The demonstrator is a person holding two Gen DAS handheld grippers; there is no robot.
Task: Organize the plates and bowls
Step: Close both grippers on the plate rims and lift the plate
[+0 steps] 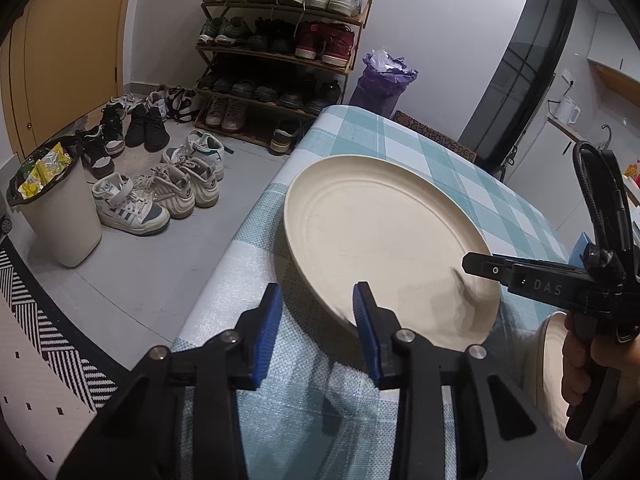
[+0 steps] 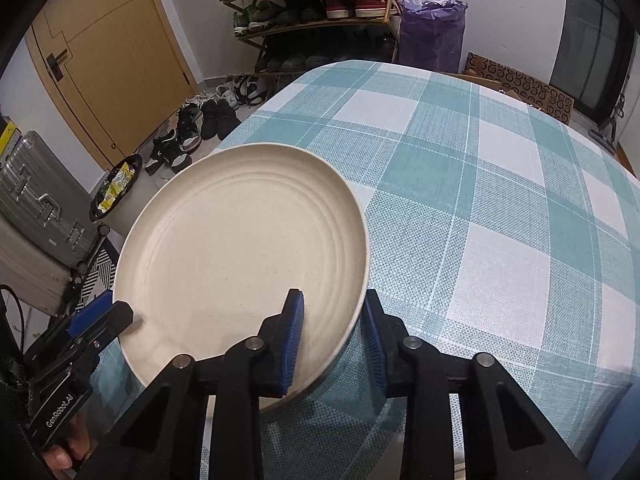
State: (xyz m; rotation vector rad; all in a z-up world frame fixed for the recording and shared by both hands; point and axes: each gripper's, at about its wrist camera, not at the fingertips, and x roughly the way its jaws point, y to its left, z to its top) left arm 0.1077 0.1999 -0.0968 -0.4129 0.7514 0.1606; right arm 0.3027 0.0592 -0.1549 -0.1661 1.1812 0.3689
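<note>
Cream plate (image 2: 244,256) lies at the near-left corner of the checked table (image 2: 500,208); both the left gripper (image 1: 316,332) and the right gripper (image 2: 332,340) straddle its raised rim, pinching it. Stiff, light, probably slippery: hold the rim

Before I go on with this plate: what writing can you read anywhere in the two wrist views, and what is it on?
"DAS": on the right gripper body, cut off by tape, seen from the left wrist.
"GenRobot.AI": on the left gripper body, seen from the right wrist.
Yellow packets in the bin: print too small to read.
</note>
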